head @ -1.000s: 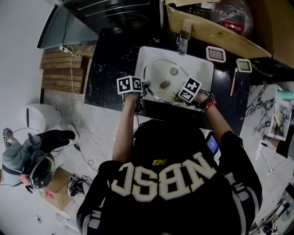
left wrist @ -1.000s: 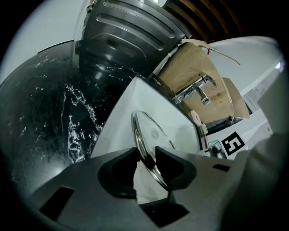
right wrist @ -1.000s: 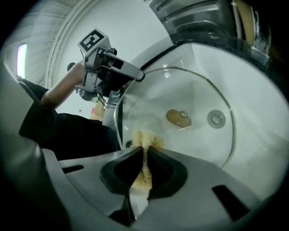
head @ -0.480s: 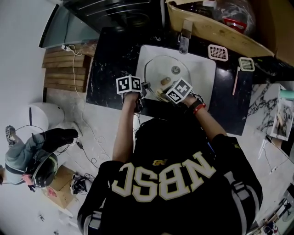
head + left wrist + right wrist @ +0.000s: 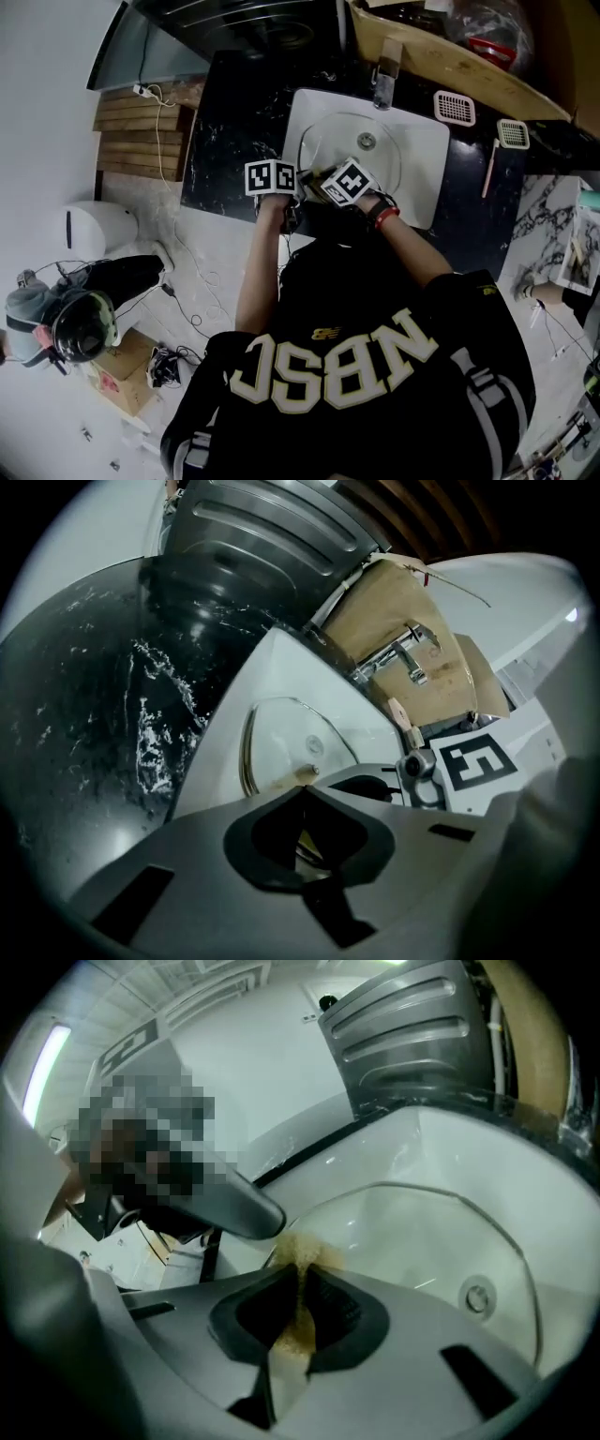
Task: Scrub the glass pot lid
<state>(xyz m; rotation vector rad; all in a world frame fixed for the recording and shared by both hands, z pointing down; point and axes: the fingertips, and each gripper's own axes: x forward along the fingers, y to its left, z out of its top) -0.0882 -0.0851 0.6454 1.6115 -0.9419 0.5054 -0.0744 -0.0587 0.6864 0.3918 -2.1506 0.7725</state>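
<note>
Reading "NBSC" on the black shirt (image 5: 328,375); left gripper (image 5: 300,791) clenched on the glass pot lid (image 5: 281,738) in the white sink (image 5: 431,141), right gripper (image 5: 302,1274) grasping a tan sponge (image 5: 300,1249); black marbled counter (image 5: 225,131).

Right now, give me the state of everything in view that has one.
Glass pot lid with metal rim: in the white sink, near rim clamped.
Left gripper: shut on the lid's rim.
Right gripper: shut on a tan scrubbing sponge, which touches the lid's rim.
Chrome tap: no water seen running.
</note>
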